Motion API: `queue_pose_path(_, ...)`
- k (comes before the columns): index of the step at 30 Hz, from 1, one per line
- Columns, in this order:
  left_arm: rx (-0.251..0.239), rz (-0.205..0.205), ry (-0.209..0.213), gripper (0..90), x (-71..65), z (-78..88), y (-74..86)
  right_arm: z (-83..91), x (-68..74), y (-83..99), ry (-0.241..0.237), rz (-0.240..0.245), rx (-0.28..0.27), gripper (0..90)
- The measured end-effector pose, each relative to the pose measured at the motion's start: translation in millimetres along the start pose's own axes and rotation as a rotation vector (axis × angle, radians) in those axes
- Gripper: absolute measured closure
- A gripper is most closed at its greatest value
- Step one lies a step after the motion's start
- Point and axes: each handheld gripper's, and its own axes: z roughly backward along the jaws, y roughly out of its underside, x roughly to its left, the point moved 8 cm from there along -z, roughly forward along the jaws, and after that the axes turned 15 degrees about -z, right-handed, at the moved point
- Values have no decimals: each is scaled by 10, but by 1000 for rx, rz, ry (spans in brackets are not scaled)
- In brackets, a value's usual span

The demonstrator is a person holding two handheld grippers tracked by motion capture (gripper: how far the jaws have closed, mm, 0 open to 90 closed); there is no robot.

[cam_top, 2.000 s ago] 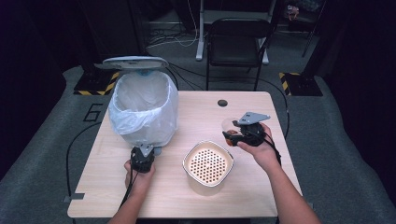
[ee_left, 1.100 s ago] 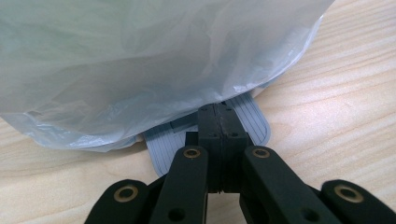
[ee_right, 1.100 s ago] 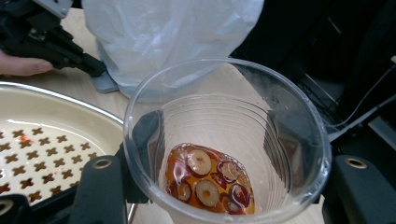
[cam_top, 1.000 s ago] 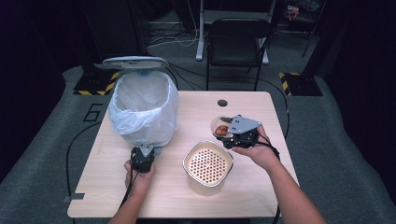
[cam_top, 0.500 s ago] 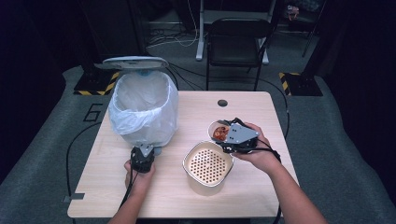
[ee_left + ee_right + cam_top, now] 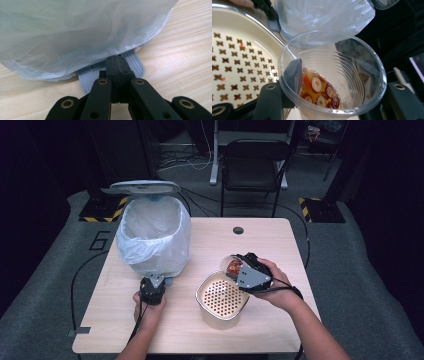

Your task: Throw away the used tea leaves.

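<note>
A clear plastic cup (image 6: 233, 266) with reddish liquid and sliced fruit in it lies tilted on its side between the jaws of my right gripper (image 6: 240, 270), its mouth toward the cream strainer bowl (image 6: 220, 320). In the right gripper view the cup (image 6: 357, 82) sits in my right gripper (image 6: 332, 75), and the contents pool at its lower side beside the perforated strainer (image 6: 242, 50). My left gripper (image 6: 152, 287) is shut, its tips (image 6: 116, 60) resting on the grey ribbed pedal (image 6: 135, 62) of the lined bin (image 6: 155, 235), whose lid (image 6: 142, 187) stands open.
The wooden table (image 6: 280, 330) has a cable hole (image 6: 238, 230) near its far edge. A black chair (image 6: 252, 165) stands behind the table. Cables trail off the left side onto the grey floor.
My right gripper has carried the cup leftward from the table's right side to the strainer bowl's rim and tipped it over. The left gripper has stayed on the pedal.
</note>
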Motion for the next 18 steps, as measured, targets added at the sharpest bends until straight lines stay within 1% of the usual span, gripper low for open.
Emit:
queue_pose_path(2,0,0,1,900,0,0,0,11,12,-14,13,21,2,422)
queue_pose_path(7,0,1,1,900,1,0,0,10,64,-23,52,143,40,432)
queue_pose_path(11,1,0,1,900,3,1,2,-7,116,-22,73,204,57,437)
queue_pose_path(14,0,-1,1,900,3,0,1,-25,153,-17,98,291,81,438)
queue_pose_path(15,5,-22,-7,899,23,5,4,-28,172,-20,104,306,83,438)
queue_pose_path(16,6,-32,-13,900,34,7,4,-30,189,-21,109,324,86,438)
queue_pose_path(17,-3,-20,-14,900,28,1,-2,-35,196,-22,126,356,92,438)
queue_pose_path(18,-1,-28,-17,900,35,3,-1,-41,206,-17,141,393,105,438)
